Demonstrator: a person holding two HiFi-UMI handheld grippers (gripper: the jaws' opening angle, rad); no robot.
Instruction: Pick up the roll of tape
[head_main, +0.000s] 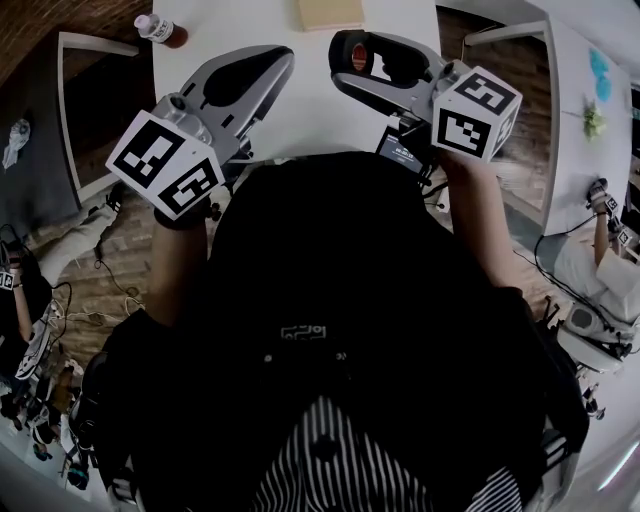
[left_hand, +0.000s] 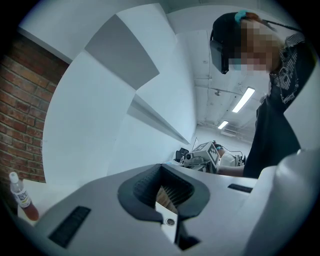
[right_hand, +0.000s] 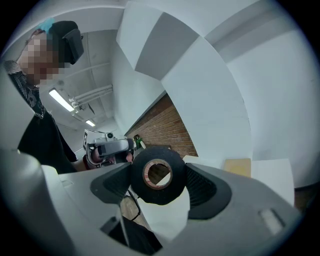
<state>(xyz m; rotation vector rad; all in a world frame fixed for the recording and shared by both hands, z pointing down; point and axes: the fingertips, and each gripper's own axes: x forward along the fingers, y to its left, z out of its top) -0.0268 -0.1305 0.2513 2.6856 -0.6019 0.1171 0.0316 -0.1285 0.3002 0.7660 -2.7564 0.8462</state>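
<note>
A black roll of tape (head_main: 349, 56) with a brown cardboard core is held above the white table (head_main: 300, 115), and my right gripper (head_main: 352, 52) is shut on it. In the right gripper view the roll of tape (right_hand: 158, 193) sits upright between the two dark pads, its hole facing the camera, with my right gripper (right_hand: 158, 175) clamping its sides. My left gripper (head_main: 283, 58) hovers to the left at about the same height. In its own view my left gripper (left_hand: 161, 169) has its tips together and holds nothing.
A small bottle (head_main: 160, 30) with a white cap stands at the table's far left; the bottle (left_hand: 22, 197) also shows in the left gripper view. A tan pad (head_main: 330, 12) lies at the far edge. Other people with grippers work at both sides (head_main: 600, 215).
</note>
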